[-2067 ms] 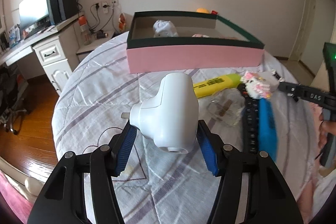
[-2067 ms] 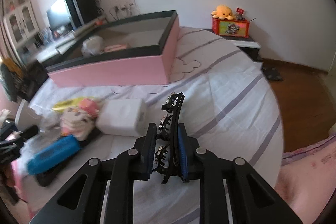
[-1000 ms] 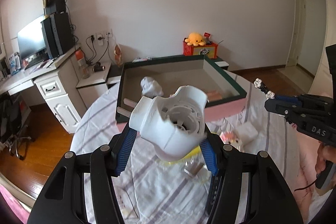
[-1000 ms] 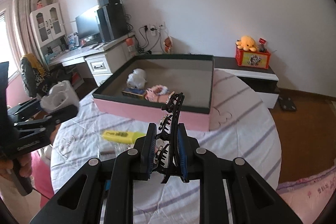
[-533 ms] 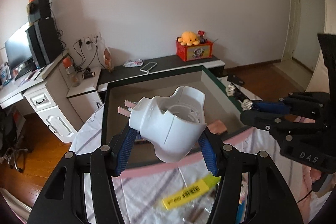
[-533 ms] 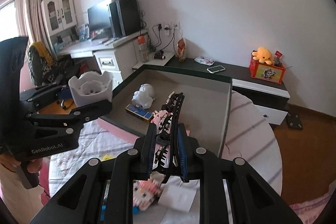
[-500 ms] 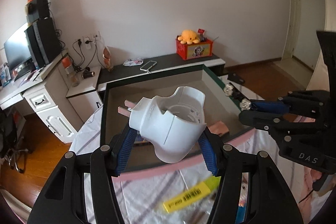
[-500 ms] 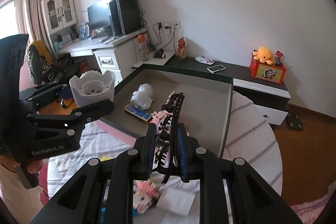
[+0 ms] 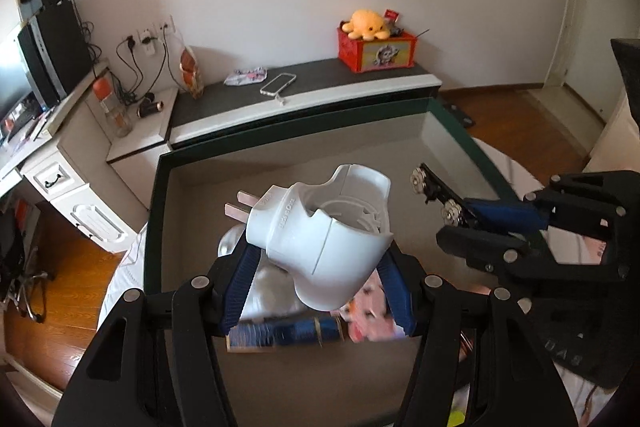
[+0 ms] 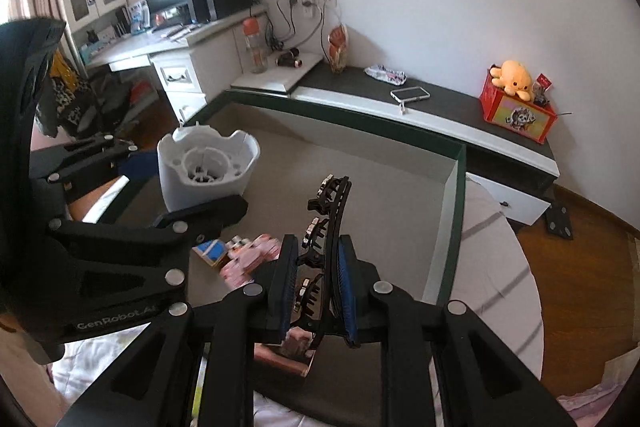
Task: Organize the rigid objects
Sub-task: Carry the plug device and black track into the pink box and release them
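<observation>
My left gripper (image 9: 318, 267) is shut on a white plug adapter (image 9: 320, 235) with two metal prongs pointing left. It hangs over the inside of the open box (image 9: 280, 131), which has a dark green rim and a grey floor. My right gripper (image 10: 316, 267) is shut on a black hair clip (image 10: 332, 203) with small stones, also above the box floor. In the right wrist view the adapter (image 10: 206, 167) is to the left of the clip. Below them in the box lie a pink toy (image 10: 252, 255), a small blue and white box (image 10: 210, 251) and a white figure (image 9: 272, 287), partly hidden.
The box rests on a bed with a striped sheet (image 10: 492, 267). Behind it runs a low dark-topped cabinet with a phone (image 9: 278, 85) and a red box with an orange plush (image 9: 368, 27). A desk with a monitor stands at the left, above a wooden floor.
Both grippers have moved forward from the bed to above the box and tipped further down. The adapter and the hair clip are still held.
</observation>
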The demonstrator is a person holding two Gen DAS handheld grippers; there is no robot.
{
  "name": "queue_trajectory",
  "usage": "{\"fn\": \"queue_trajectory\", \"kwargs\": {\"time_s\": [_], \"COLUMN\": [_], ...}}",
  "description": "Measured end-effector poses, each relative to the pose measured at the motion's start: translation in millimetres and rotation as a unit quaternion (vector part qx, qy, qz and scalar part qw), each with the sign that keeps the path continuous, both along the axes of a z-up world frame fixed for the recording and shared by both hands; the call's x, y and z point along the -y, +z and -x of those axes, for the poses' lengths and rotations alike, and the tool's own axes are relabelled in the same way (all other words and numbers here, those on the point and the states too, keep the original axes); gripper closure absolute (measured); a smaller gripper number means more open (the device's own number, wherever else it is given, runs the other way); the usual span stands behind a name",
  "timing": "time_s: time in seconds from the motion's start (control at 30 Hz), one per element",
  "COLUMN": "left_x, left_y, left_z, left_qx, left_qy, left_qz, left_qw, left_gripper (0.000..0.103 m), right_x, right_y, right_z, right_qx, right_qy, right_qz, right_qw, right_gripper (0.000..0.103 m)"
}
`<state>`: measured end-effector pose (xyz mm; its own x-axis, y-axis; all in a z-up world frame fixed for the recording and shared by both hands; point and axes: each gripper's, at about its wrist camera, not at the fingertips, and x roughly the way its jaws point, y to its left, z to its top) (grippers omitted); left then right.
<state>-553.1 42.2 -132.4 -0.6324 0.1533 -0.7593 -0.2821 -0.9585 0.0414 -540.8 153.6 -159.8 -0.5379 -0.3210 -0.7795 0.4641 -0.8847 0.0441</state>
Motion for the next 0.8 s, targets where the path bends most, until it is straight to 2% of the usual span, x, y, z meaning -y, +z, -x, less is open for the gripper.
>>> {"fn": "queue_trajectory", "kwargs": {"time_s": [0.17,0.23,0.6,0.67,0.73,0.8], "left_x": [-3.9,-7.8,-13.2,-9.5,-5.8,-4.0], "left_y": [-17.9,-20.8,-24.3,-22.5,-17.4,-10.9], "left_z": [21.0,21.0,20.2,18.0,12.4,5.9], "left_qx": [0.020,0.012,0.020,0.022,0.011,-0.002], "left_qy": [0.016,0.021,0.030,0.032,0.039,0.039], "left_qz": [0.019,0.029,0.030,0.022,0.021,0.024], "left_qw": [0.9995,0.9993,0.9989,0.9990,0.9990,0.9989], "left_gripper": [0.044,0.044,0.042,0.040,0.034,0.027], "right_x": [1.9,1.0,-5.1,-7.0,-9.2,-14.2], "right_y": [-13.6,-17.8,-21.3,-17.9,-15.9,-11.2], "right_z": [21.0,24.4,27.0,22.8,22.6,18.8], "right_qx": [0.026,0.034,0.033,0.021,0.021,0.018], "right_qy": [-0.010,-0.016,-0.050,-0.056,-0.061,-0.062], "right_qz": [-0.022,-0.025,-0.025,-0.029,-0.027,-0.015], "right_qw": [0.999,0.999,0.998,0.998,0.998,0.998], "right_gripper": [0.083,0.083,0.081,0.075,0.061,0.057]}}
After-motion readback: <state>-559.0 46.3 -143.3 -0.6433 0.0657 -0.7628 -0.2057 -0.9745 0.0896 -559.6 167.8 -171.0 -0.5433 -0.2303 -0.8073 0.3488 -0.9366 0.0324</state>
